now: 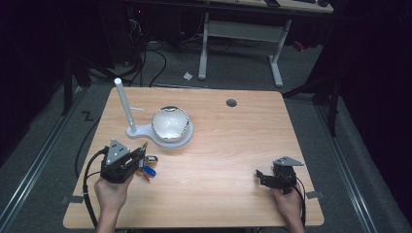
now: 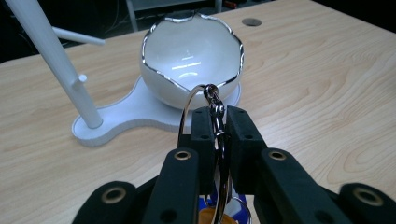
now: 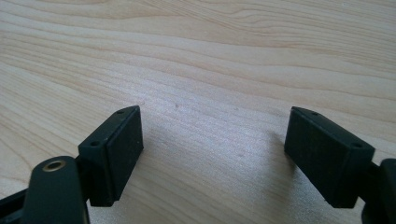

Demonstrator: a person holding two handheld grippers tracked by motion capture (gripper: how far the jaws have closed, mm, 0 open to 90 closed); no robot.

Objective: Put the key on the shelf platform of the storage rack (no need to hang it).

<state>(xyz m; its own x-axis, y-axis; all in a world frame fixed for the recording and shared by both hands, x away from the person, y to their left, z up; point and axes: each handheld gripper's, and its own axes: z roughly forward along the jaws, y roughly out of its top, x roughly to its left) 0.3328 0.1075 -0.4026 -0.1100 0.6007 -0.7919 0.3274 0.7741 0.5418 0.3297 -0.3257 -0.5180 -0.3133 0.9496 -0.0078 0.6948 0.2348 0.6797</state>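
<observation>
Left claw (image 2: 216,135) clamps a silver metal keyring (image 2: 212,100), likely carrying it to the white eggshell-shaped bowl (image 2: 191,51); right claw (image 3: 212,154) idles wide open, empty.

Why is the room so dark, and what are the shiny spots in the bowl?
High view: light falls on the table, the room around it is dark. Left gripper view: the white bowl shows bright glare streaks inside, and the near jaws look soft. Right gripper view: faint shadows lie under both jaws.
</observation>
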